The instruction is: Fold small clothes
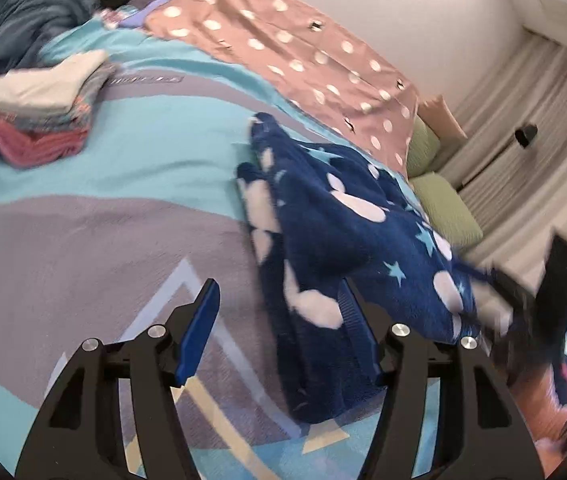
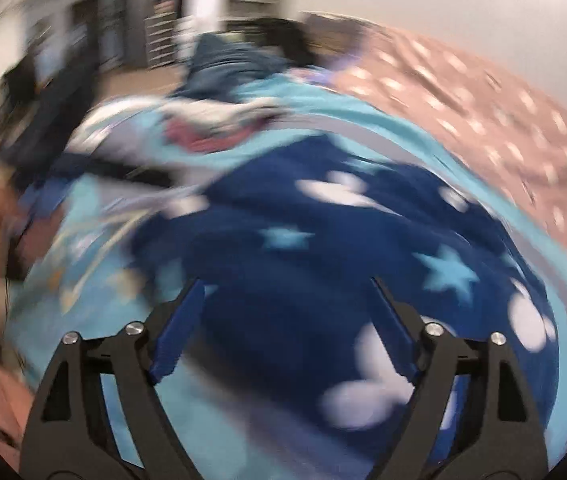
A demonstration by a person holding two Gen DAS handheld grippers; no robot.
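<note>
Right-wrist view is motion-smeared: the folded stack (image 2: 211, 132) at upper centre and furniture (image 2: 155, 36) at top left are unreadable.

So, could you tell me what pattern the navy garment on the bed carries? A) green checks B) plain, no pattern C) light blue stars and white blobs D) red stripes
C: the navy garment shows light blue stars and white shapes in both views, lying on the blanket.
</note>
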